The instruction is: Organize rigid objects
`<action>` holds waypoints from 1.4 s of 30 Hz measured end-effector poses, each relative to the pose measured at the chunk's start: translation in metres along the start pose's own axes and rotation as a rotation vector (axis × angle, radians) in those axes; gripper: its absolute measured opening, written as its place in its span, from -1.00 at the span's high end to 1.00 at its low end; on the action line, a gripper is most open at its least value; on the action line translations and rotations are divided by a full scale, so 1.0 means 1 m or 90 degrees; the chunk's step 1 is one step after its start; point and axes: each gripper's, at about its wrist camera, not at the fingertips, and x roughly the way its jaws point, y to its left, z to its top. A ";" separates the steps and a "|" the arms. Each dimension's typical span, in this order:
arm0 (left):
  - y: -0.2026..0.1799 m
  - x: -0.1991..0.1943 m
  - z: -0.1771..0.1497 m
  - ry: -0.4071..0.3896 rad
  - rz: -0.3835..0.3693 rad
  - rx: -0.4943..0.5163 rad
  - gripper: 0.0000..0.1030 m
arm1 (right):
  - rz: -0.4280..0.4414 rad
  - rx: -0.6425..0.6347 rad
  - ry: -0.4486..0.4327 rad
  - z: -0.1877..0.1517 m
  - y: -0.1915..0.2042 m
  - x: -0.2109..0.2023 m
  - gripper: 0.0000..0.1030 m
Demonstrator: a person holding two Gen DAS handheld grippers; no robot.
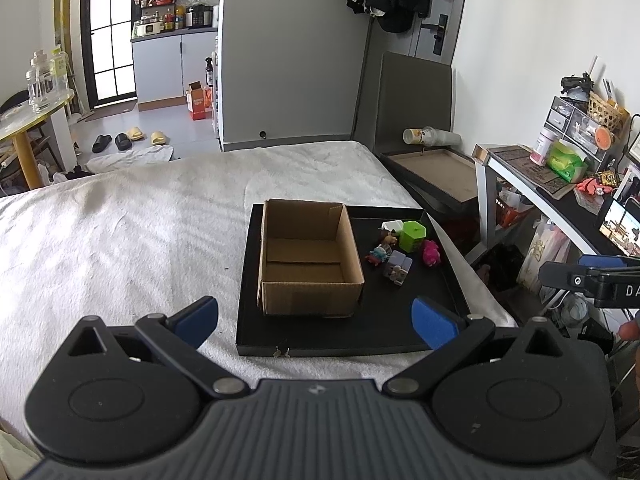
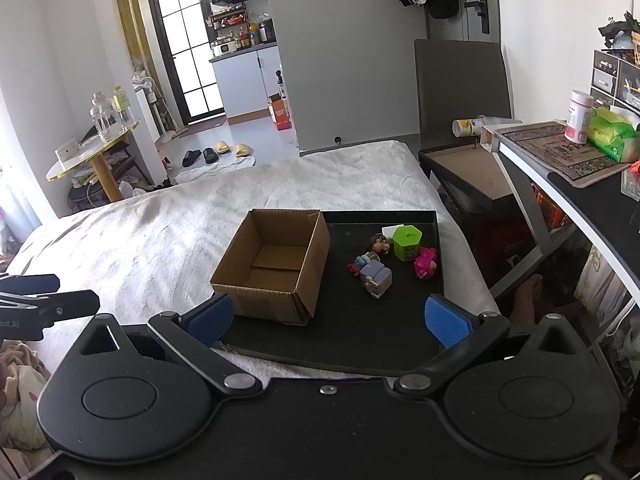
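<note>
An empty cardboard box (image 1: 310, 258) (image 2: 272, 264) stands on the left part of a black tray (image 1: 384, 320) (image 2: 360, 332) that lies on the white bedspread. Right of the box on the tray lie several small toys: a green hexagonal container (image 1: 413, 235) (image 2: 407, 242), a pink plush figure (image 1: 431, 253) (image 2: 426, 262), a lilac cube toy (image 1: 397, 266) (image 2: 375, 278) and small figurines (image 1: 379, 255) (image 2: 379, 244). My left gripper (image 1: 316, 322) hangs open above the tray's near edge. My right gripper (image 2: 328, 320) is open too, short of the tray, nothing between its fingers.
The white bed (image 1: 140, 232) stretches left and far. A brown-bottomed tray on a chair (image 1: 436, 172) and a cluttered desk (image 1: 560, 184) stand to the right. The other gripper shows at each view's edge (image 1: 592, 276) (image 2: 40, 304). A person's foot (image 2: 528, 292) is beside the bed.
</note>
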 end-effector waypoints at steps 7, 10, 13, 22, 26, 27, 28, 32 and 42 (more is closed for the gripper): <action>0.000 0.001 0.001 0.001 0.001 0.001 -0.99 | -0.004 0.002 0.002 -0.001 -0.001 0.002 -1.00; 0.001 0.004 0.002 0.003 0.000 -0.002 -0.99 | -0.006 0.003 0.005 -0.002 -0.002 0.003 -1.00; 0.003 0.008 0.001 0.003 -0.006 -0.006 -0.99 | -0.011 0.002 0.009 -0.003 -0.002 0.005 -1.00; 0.006 0.024 0.002 0.014 -0.012 -0.014 -0.99 | -0.026 0.013 0.023 -0.006 -0.011 0.018 -1.00; 0.008 0.034 0.002 0.024 -0.012 -0.018 -0.99 | -0.029 0.020 0.031 -0.007 -0.015 0.027 -1.00; 0.007 0.037 0.001 0.028 -0.009 -0.016 -0.99 | -0.028 0.022 0.033 -0.007 -0.015 0.029 -1.00; 0.008 0.040 0.001 0.032 -0.007 -0.016 -0.99 | -0.028 0.024 0.035 -0.007 -0.016 0.032 -1.00; 0.011 0.051 0.003 0.043 -0.005 -0.023 -0.99 | -0.036 0.023 0.040 -0.007 -0.018 0.041 -1.00; 0.021 0.085 0.010 0.061 0.010 -0.052 -0.99 | -0.045 0.036 0.060 -0.008 -0.029 0.066 -1.00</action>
